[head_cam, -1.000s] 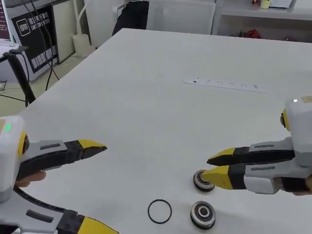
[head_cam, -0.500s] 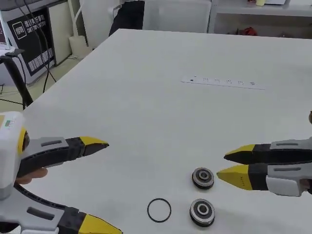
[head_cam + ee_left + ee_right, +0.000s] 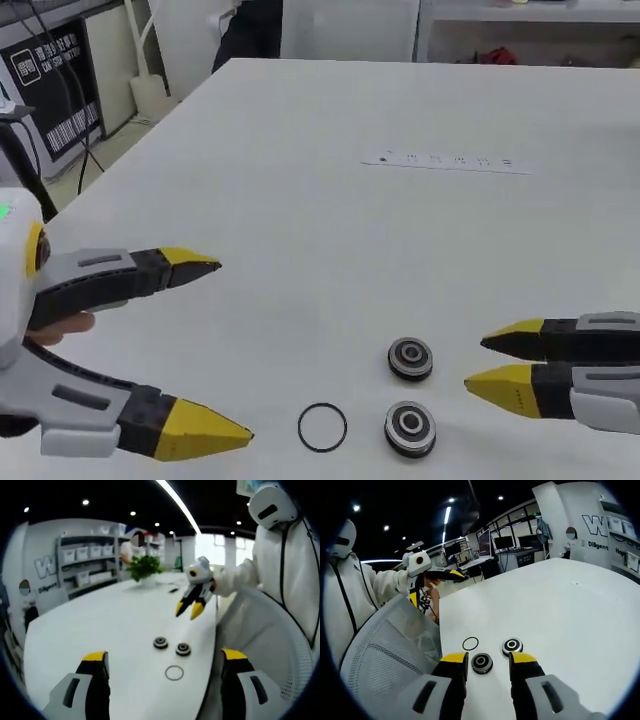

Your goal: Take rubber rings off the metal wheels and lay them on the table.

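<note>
Two metal wheels lie on the white table [image 3: 300, 200], the farther wheel [image 3: 410, 358] and the nearer wheel [image 3: 411, 427], both dark-rimmed. A loose black rubber ring [image 3: 322, 427] lies flat left of the nearer wheel. My right gripper [image 3: 477, 362] hovers just right of the wheels, open by a narrow gap and touching nothing. In the right gripper view one wheel [image 3: 481, 663] lies ahead of the right gripper [image 3: 488, 657], with the other wheel [image 3: 512, 645] and the ring [image 3: 470, 643] beyond. My left gripper [image 3: 230, 350] is wide open and holds nothing, left of the ring [image 3: 174, 672].
A white power strip [image 3: 445, 162] lies farther back on the table. A grey mesh chair [image 3: 385, 645] stands at the table's near edge. A potted plant [image 3: 145, 570] sits at the table's far end. Shelves line the room's walls.
My right gripper has drawn back to the right, away from the farther wheel it was against. The left gripper has stayed wide open. The head camera has shifted.
</note>
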The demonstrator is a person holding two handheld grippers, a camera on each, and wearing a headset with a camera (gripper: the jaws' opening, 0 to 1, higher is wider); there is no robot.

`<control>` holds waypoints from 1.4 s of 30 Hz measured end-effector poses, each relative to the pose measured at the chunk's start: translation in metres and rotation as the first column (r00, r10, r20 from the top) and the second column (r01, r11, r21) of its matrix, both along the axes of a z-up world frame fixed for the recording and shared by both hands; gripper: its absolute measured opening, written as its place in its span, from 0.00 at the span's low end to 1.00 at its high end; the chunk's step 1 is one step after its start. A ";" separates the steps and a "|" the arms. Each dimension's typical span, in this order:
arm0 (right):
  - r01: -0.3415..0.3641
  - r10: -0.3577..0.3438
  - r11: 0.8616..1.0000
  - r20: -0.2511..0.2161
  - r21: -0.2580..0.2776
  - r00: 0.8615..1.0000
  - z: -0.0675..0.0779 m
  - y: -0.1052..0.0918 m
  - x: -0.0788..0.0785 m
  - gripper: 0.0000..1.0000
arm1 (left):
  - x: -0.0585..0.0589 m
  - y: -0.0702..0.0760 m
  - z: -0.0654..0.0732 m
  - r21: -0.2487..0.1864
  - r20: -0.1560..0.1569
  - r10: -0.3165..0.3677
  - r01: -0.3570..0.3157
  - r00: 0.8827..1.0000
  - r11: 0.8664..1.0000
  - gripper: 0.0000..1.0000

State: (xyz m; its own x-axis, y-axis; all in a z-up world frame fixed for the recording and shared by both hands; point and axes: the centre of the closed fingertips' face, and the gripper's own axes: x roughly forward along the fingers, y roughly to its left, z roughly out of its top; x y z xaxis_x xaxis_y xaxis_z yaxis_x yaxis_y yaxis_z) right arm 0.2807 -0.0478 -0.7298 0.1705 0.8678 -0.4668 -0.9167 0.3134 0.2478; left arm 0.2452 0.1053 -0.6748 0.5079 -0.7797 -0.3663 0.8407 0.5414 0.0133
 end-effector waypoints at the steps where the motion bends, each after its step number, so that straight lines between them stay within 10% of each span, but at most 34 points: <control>1: 0.003 -0.003 1.000 -0.002 -0.001 1.000 -0.001 -0.001 0.000 0.31 | 0.001 -0.003 0.004 -0.001 0.004 -0.005 0.005 1.000 1.000 0.93; 30: 0.008 -0.009 1.000 -0.033 -0.017 0.999 -0.030 -0.008 -0.011 0.31 | 0.026 -0.069 0.023 -0.001 0.086 -0.170 0.171 0.982 0.985 0.81; 42: -0.015 0.014 0.999 -0.040 -0.033 0.999 -0.039 -0.004 -0.015 0.31 | 0.034 -0.094 -0.004 0.058 0.107 -0.232 0.227 0.967 0.972 0.68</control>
